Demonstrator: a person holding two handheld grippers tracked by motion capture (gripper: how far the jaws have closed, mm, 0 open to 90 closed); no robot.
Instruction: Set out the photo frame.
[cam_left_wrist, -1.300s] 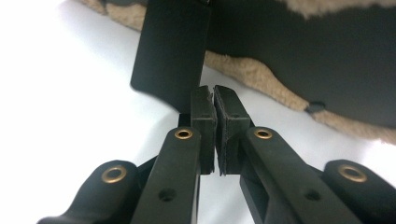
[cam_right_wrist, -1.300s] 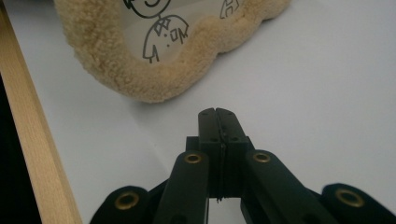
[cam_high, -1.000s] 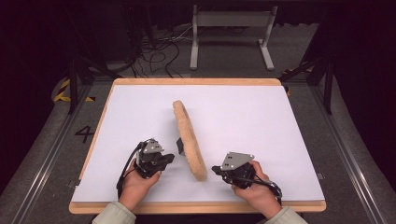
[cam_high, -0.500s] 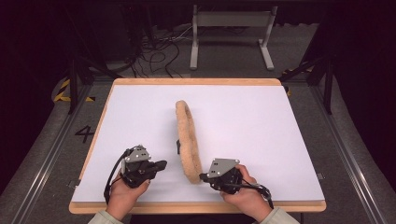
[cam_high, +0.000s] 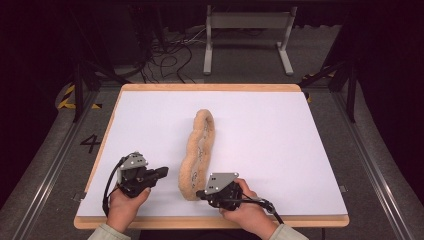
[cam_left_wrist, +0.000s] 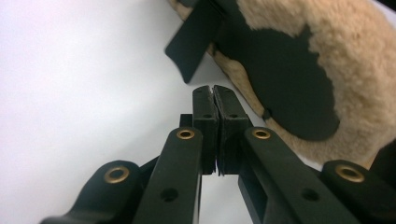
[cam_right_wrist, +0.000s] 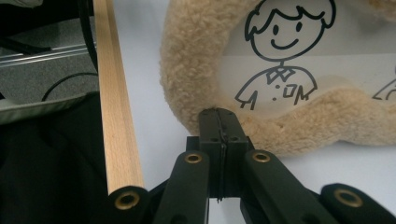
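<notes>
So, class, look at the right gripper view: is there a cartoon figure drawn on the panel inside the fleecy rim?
Yes, a smiling line-drawn figure shows on the pale panel inside the fleecy rim.

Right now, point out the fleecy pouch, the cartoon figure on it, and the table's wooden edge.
fleecy pouch (cam_high: 189, 172): high view, on its tan fleece rim near the front end.
cartoon figure (cam_right_wrist: 276, 37): right gripper view, on the drawn face.
wooden edge (cam_right_wrist: 114, 116): right gripper view, mid-strip.
</notes>
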